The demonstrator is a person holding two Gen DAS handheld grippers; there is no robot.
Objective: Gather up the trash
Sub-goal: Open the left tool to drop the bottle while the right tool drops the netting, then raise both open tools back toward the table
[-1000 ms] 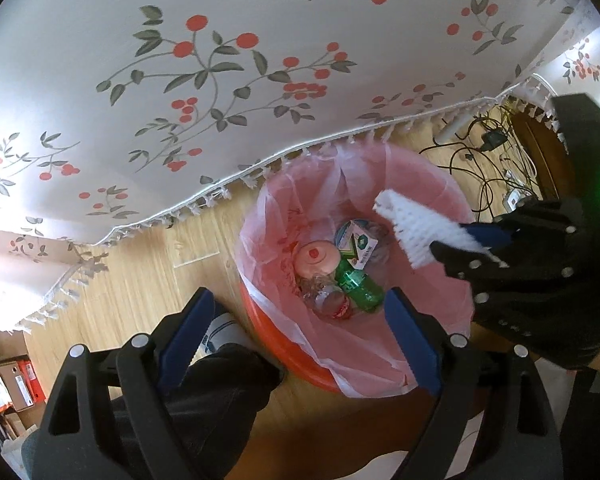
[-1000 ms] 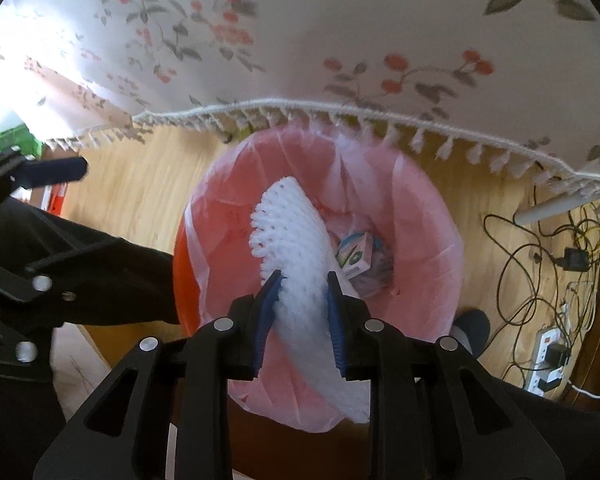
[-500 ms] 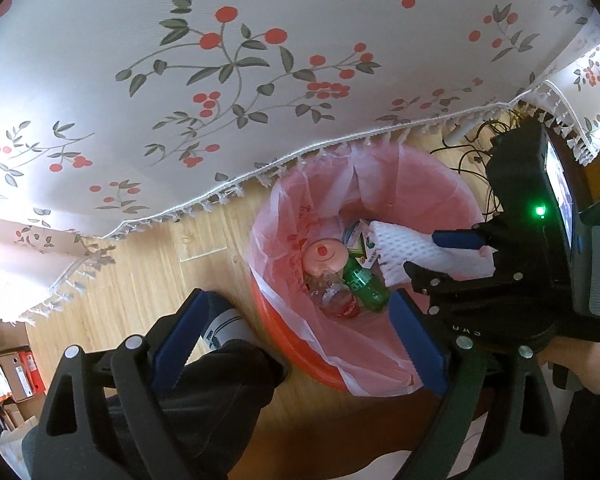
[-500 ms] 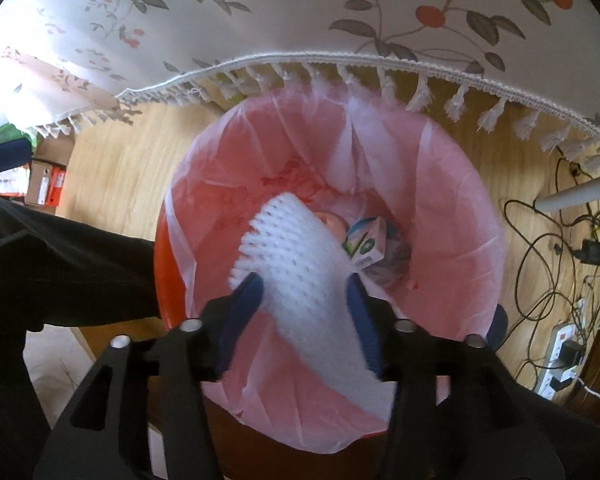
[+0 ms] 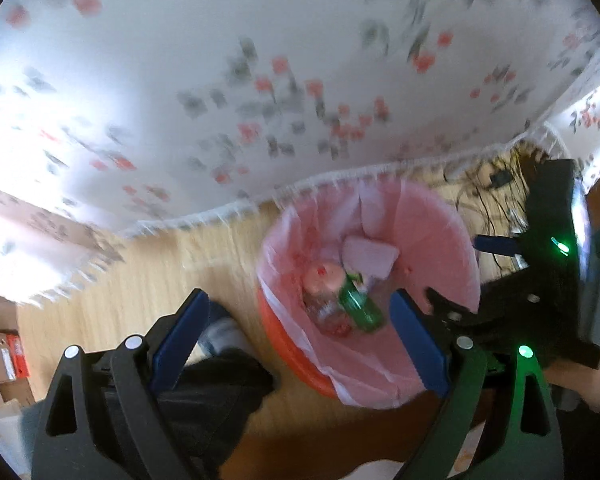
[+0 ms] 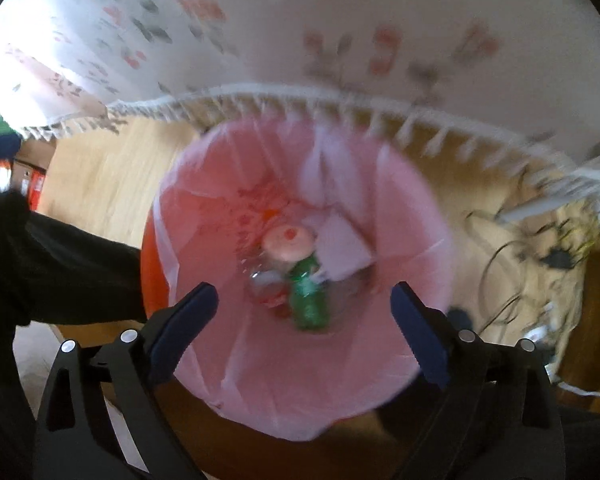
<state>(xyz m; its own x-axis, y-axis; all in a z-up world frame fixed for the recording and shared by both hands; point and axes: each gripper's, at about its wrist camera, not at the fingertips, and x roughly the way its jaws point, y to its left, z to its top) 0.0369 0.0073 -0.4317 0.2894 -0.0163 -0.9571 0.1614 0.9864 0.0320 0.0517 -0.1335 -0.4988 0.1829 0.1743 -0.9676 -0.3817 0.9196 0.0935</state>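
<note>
An orange bin with a pink liner stands on the wood floor by the table's edge. Inside lie a white foam net, a green bottle, a pink-lidded cup and other trash. My right gripper is open and empty above the bin; it also shows at the right of the left wrist view. My left gripper is open and empty over the bin's near rim.
A white floral tablecloth with a fringe hangs behind the bin. Cables and a power strip lie on the floor at the right. Boxes stand at the far left. A dark trouser leg is below.
My right gripper opened and let go of the white foam net, which dropped into the bin. Both views are now blurred from motion.
</note>
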